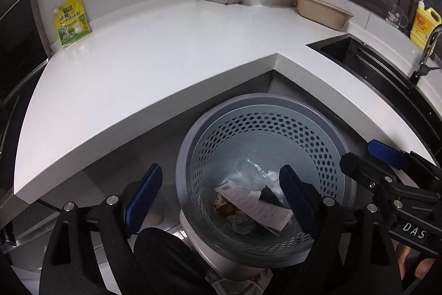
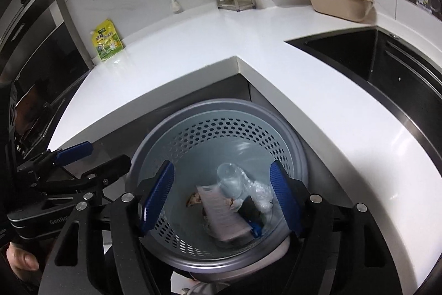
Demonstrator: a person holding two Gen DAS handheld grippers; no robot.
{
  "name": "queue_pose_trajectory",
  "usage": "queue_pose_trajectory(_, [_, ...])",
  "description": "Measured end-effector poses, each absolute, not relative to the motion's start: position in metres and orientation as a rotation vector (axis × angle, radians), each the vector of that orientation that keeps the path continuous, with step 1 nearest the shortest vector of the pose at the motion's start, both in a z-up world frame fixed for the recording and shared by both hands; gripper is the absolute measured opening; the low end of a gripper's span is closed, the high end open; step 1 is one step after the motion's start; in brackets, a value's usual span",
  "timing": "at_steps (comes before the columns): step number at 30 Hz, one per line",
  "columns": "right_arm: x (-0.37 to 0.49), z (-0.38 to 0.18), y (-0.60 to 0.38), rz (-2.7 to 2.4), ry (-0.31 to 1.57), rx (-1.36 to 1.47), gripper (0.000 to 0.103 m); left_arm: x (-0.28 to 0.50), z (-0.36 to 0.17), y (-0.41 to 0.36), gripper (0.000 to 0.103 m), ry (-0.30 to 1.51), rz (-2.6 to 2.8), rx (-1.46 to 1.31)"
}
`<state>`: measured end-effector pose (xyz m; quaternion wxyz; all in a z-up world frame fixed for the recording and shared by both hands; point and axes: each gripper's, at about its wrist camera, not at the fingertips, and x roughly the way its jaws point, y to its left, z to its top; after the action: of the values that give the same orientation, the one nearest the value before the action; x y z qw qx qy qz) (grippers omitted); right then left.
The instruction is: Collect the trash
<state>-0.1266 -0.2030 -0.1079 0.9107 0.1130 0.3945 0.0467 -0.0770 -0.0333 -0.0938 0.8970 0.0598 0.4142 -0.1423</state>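
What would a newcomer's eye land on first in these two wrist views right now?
Probably the grey perforated bin below the inside corner of the white counter, holding a clear plastic bottle, a printed paper and crumpled wrap. Both the right gripper and the left gripper hang open and empty above it. A yellow-green pouch stands against the wall.

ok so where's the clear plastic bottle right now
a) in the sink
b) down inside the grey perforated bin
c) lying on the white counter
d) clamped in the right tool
b, the clear plastic bottle lies at the bottom of the grey perforated bin among a printed paper and crumpled plastic; the right tool hangs open over the bin with nothing between its pads.
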Motion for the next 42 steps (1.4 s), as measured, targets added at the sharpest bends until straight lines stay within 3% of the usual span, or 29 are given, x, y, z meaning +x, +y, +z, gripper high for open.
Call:
queue_pose_trajectory(18, [-0.134,-0.105,-0.2,0.053,0.816,0.204,0.07,-0.087,-0.083,-0.037,0.095,0.787,-0.217,0.149])
queue_pose_trajectory(42, [-0.135,-0.1,-0.203,0.018,0.807,0.196,0.07,-0.085,-0.083,-0.036,0.097,0.796,-0.166,0.152])
